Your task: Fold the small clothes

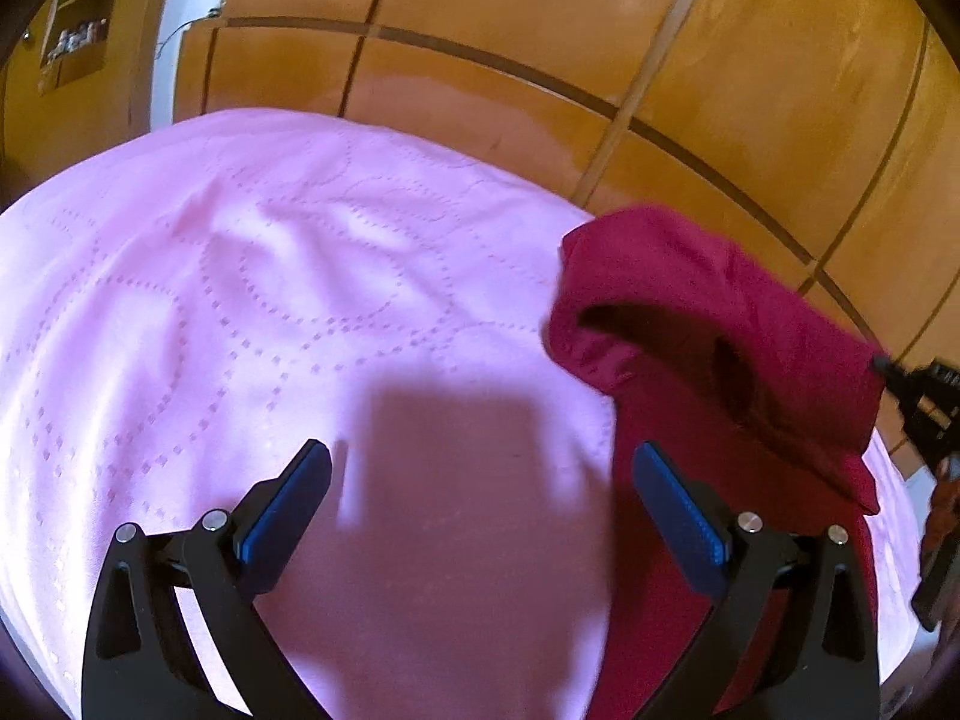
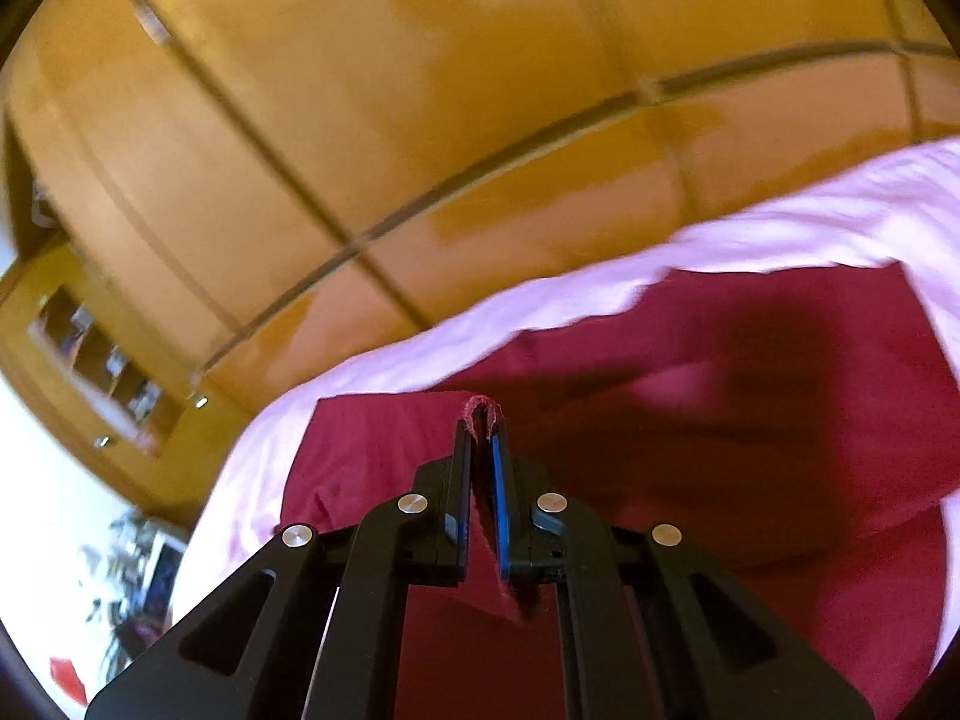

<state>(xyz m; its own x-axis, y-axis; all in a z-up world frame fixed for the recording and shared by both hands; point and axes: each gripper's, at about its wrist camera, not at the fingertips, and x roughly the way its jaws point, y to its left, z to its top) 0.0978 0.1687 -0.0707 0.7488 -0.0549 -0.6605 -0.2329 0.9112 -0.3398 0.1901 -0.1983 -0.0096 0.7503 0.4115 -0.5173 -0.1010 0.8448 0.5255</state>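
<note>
A dark red garment (image 1: 708,324) lies on the pink bedspread (image 1: 240,276) at the right, with one part lifted into the air. My left gripper (image 1: 480,450) is open and empty above the bedspread, its right finger over the garment's left edge. My right gripper (image 2: 483,432) is shut on a fold of the red garment (image 2: 720,372) and holds it up off the bed. The right gripper also shows at the right edge of the left wrist view (image 1: 924,402), at the lifted cloth.
A wooden wardrobe wall (image 1: 540,48) stands behind the bed. A shelf with small items (image 1: 78,30) is at the far left. The bedspread (image 2: 780,234) runs to the wardrobe in the right wrist view.
</note>
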